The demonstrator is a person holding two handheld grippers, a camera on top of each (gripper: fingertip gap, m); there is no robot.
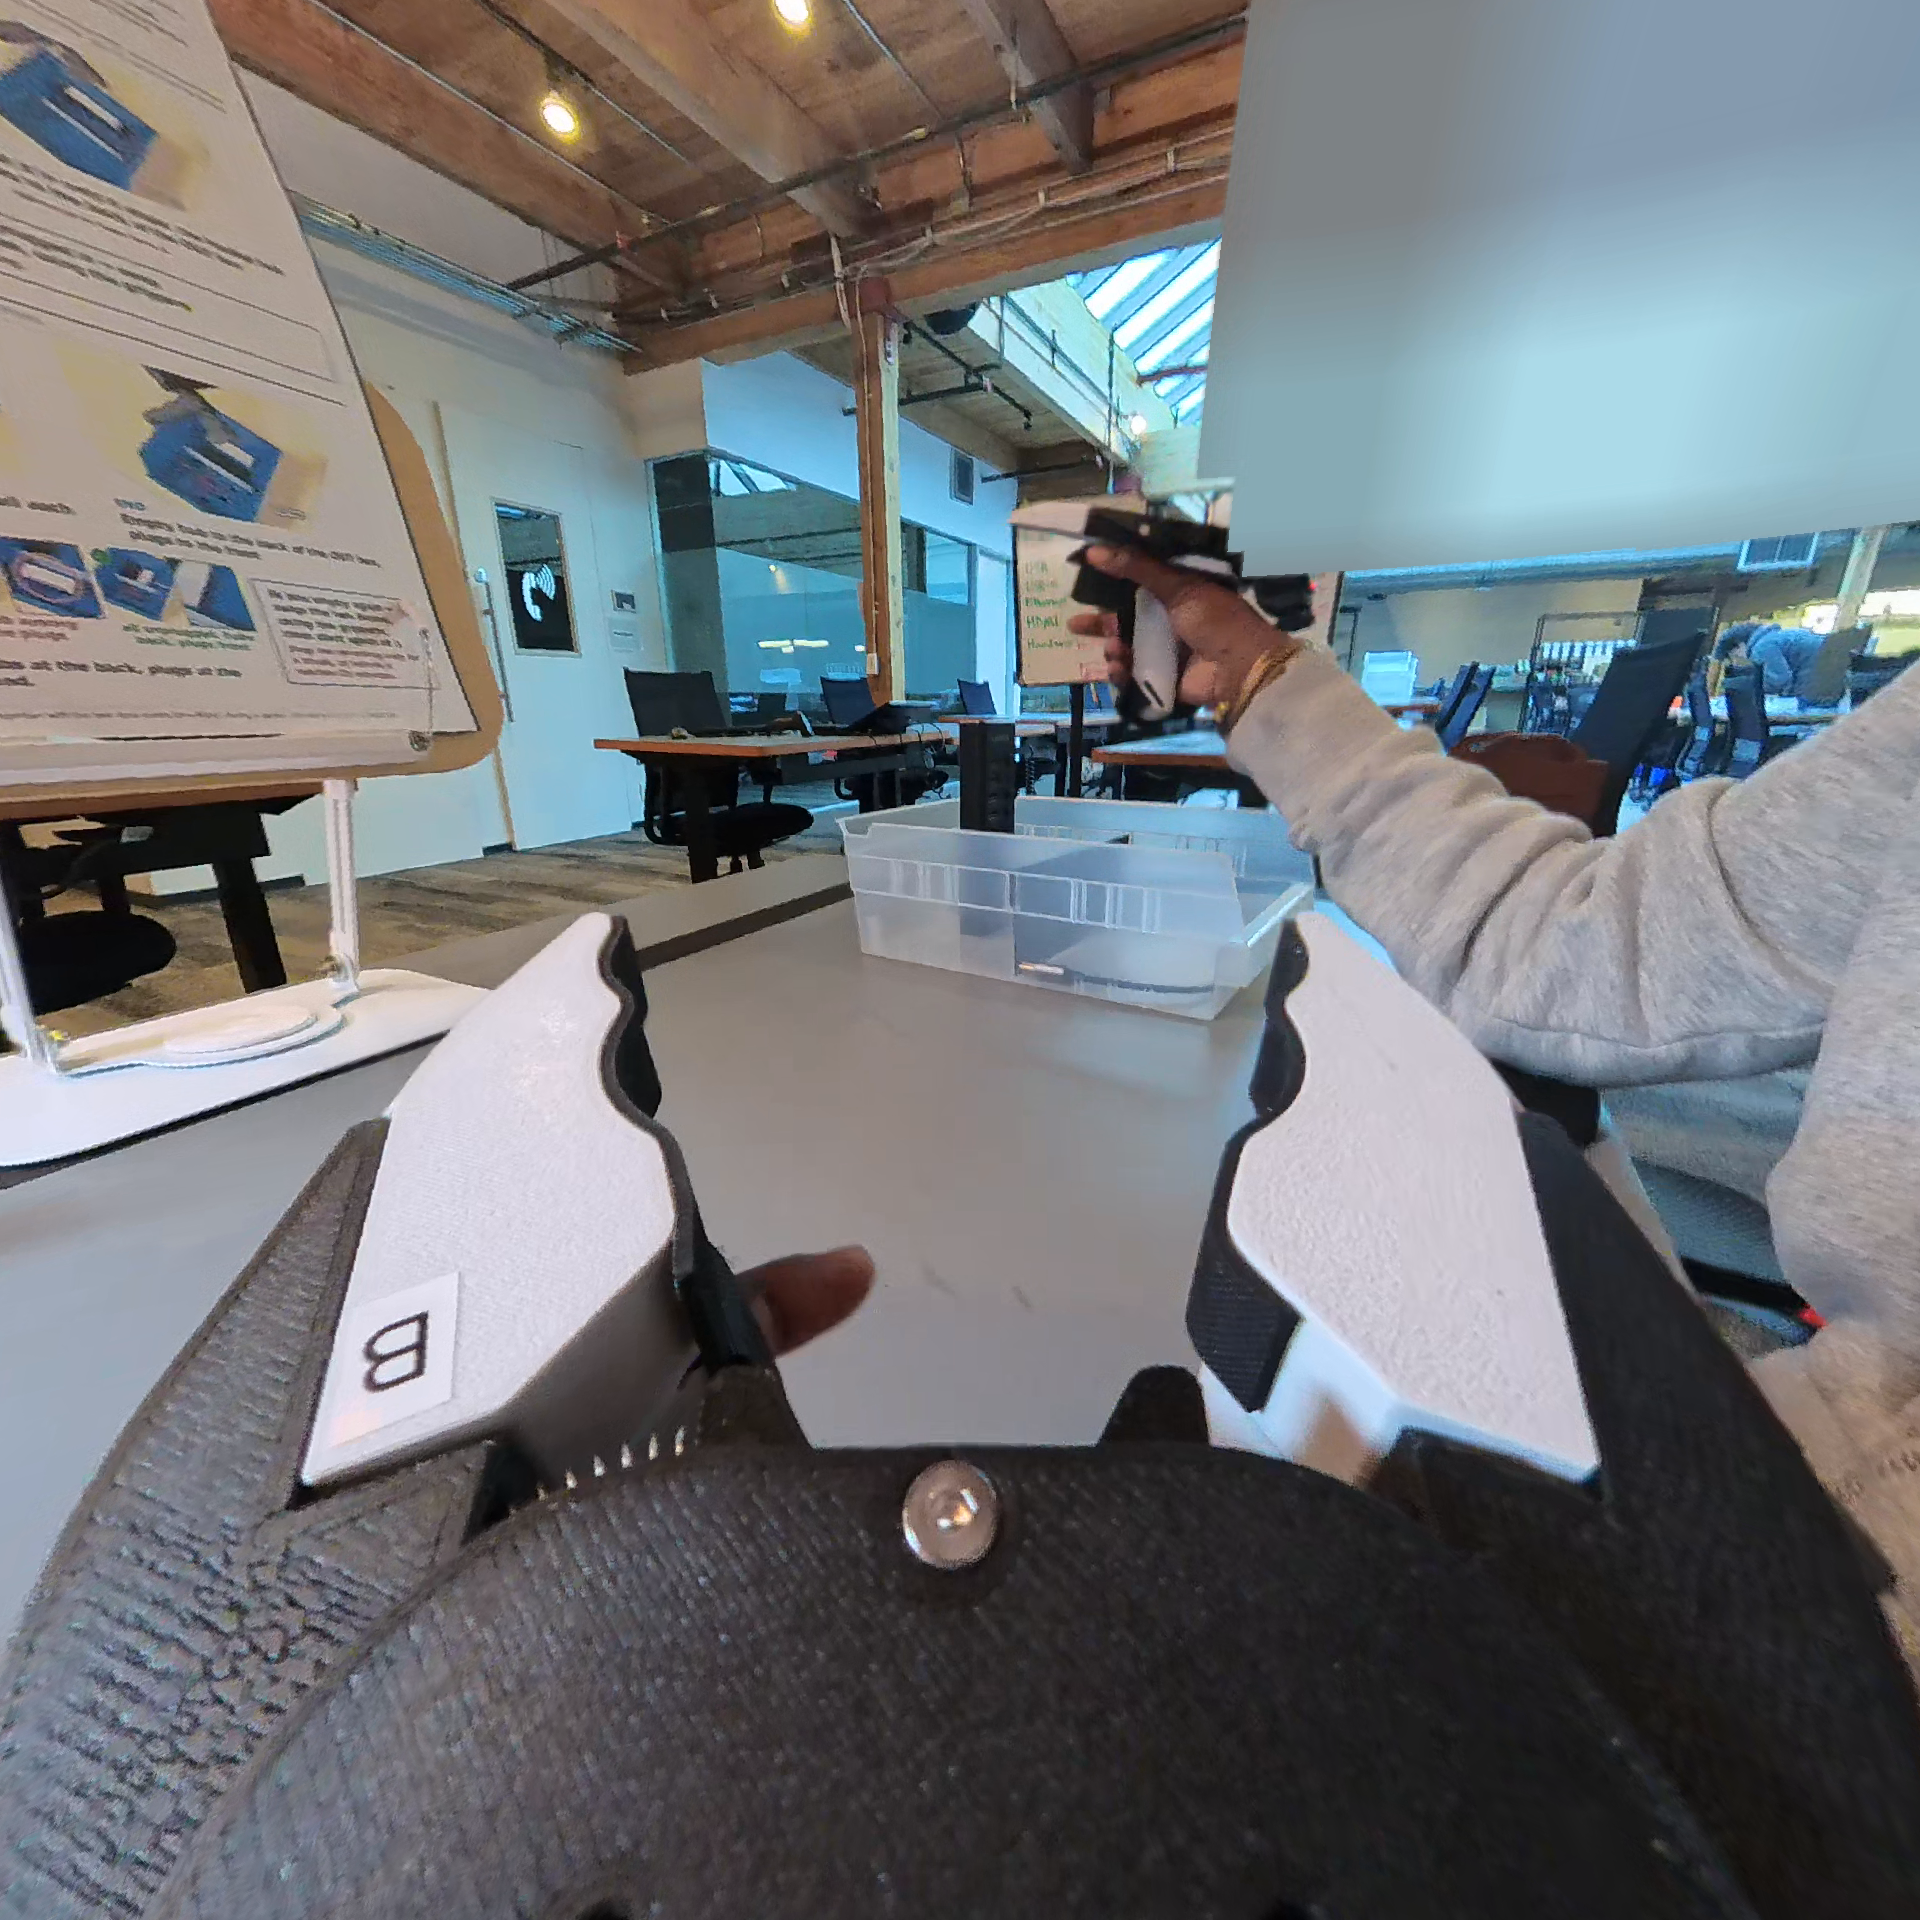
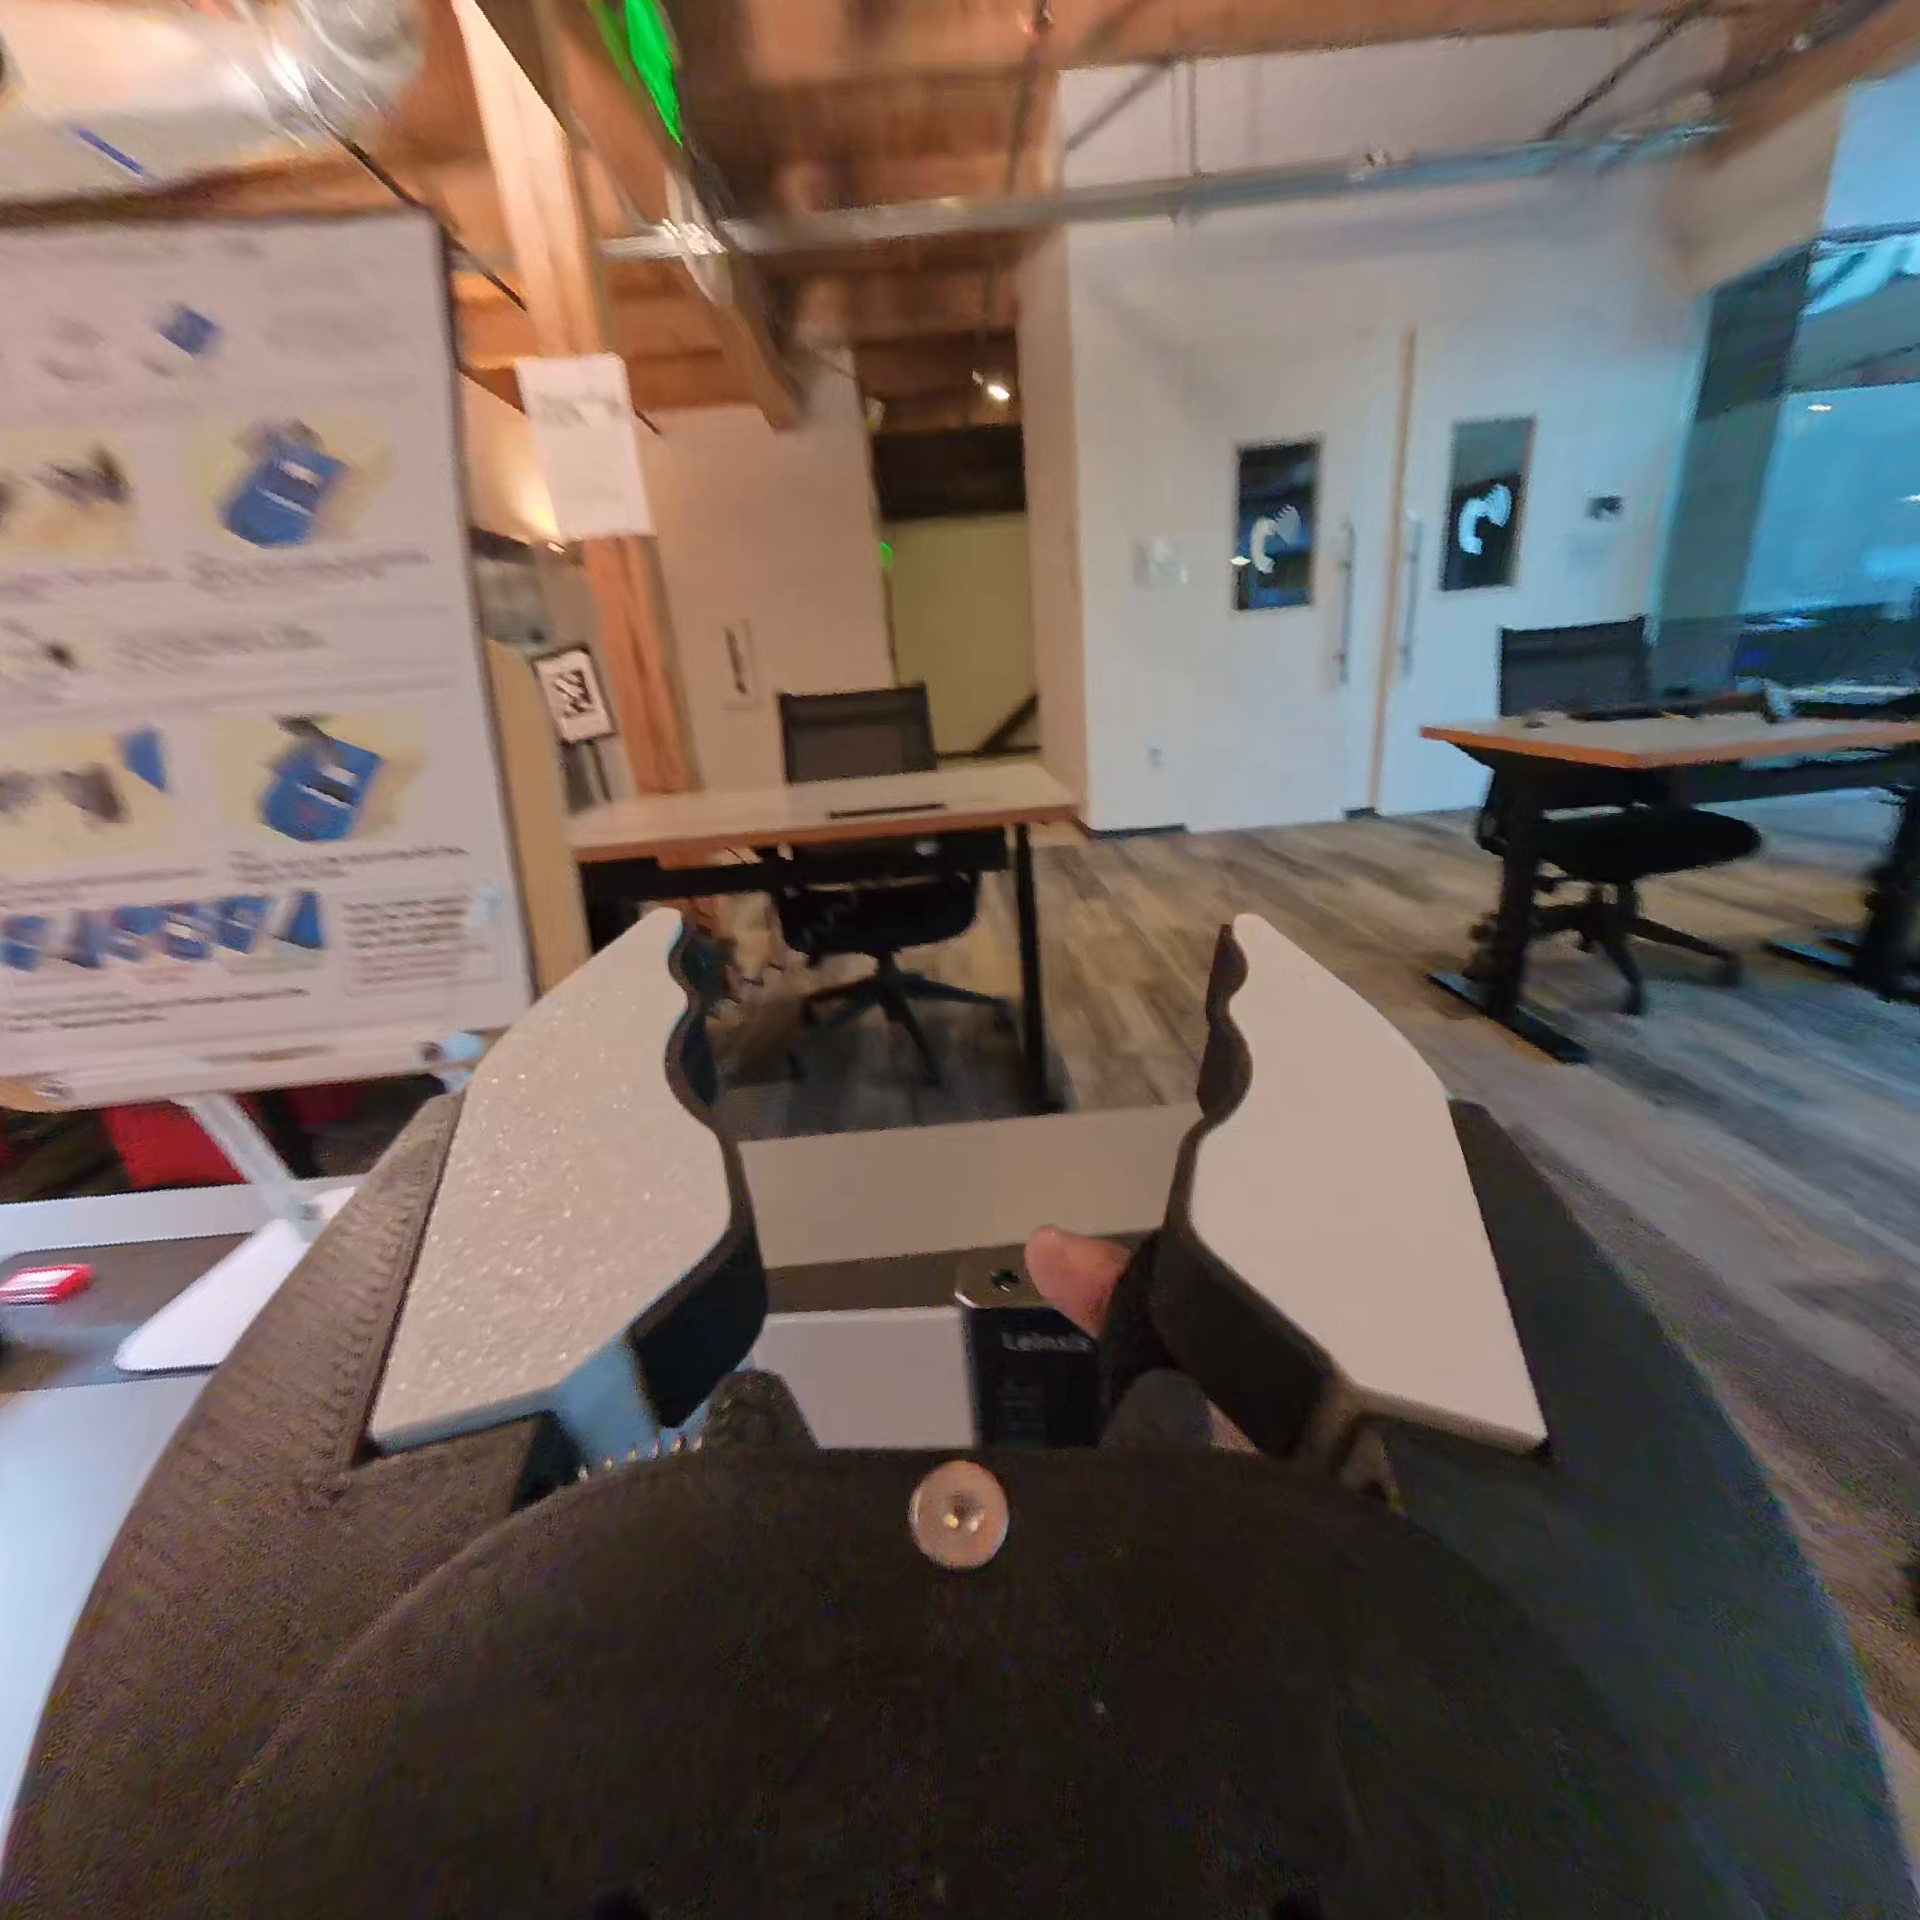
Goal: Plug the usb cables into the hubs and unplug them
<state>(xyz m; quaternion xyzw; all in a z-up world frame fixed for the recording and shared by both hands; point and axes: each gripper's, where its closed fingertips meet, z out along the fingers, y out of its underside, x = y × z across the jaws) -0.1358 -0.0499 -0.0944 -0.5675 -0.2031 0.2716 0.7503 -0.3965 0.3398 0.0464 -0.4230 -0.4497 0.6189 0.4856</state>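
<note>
My left gripper (image 1: 951,956) is open and empty, low over the grey table (image 1: 935,1122). Ahead of it stands a clear plastic bin (image 1: 1060,914) holding an upright black hub (image 1: 987,774) and a dark cable with a metal plug (image 1: 1039,968). My right gripper shows in the left wrist view (image 1: 1049,520), held high in a hand above the bin. In its own view the right gripper (image 2: 956,945) is open and empty. The top of the black hub (image 2: 1023,1351) shows low between the finger bases, with a fingertip (image 2: 1075,1283) beside it.
An instruction board (image 1: 177,416) on a white stand (image 1: 208,1049) is at the table's left and also shows in the right wrist view (image 2: 229,623). A grey-sleeved arm (image 1: 1507,914) reaches in from the right. A small red item (image 2: 42,1283) lies at the left. Desks and office chairs stand beyond. My right fingertips sit around 50 cm from my left ones.
</note>
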